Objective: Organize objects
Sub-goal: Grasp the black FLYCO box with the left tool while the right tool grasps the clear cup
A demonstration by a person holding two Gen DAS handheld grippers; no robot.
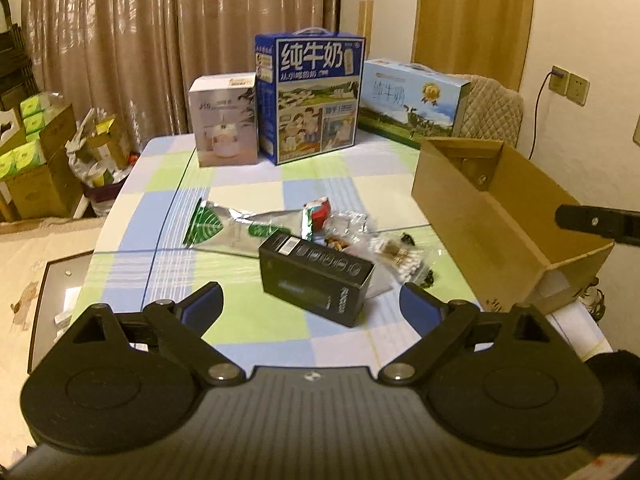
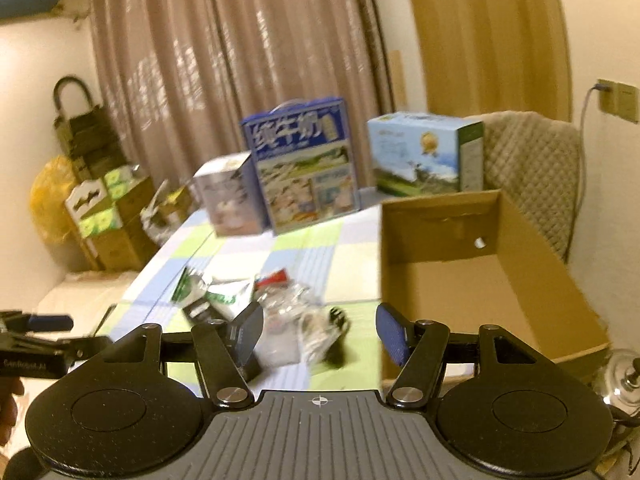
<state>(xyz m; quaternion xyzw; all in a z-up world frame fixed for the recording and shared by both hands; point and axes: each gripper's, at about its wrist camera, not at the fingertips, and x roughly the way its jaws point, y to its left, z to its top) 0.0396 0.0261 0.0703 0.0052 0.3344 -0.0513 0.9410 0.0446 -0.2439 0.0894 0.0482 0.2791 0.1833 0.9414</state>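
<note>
A: Your left gripper [image 1: 310, 300] hangs over the near edge of the table [image 1: 248, 320]; its jaws stand wide apart, nothing between them.

B: And the right?

A: Your right gripper [image 2: 320, 334] is spread too, and bare; it sits above the table beside the carton [image 2: 480, 280], and one finger of it shows at the right edge of the left view, above the carton's rim.

B: Where are the things to sort?

A: In a loose heap mid-table, on the checked cloth; a black box [image 1: 316, 276] lies nearest your left gripper, tilted, just ahead of the blue pads [image 1: 204, 304]; behind it lies a silver pouch [image 1: 228, 228] with a green print, flat; a red-and-silver packet [image 1: 318, 212] is beside that; clear bags [image 1: 352, 224] and a bag of cotton swabs [image 1: 404, 260] lie to the right of the black box, touching or overlapping one another.

B: And the carton?

A: Open-topped, at the table's right edge, near the heap but apart from it; the right view is blurred, yet the floor of the carton looks bare.

B: Anything further back?

A: Three boxes stand upright at the far edge: a white box [image 1: 226, 120], a tall blue milk box [image 1: 310, 96], a pale blue milk box [image 1: 412, 100]; curtains [image 1: 160, 40] hang behind.
</note>
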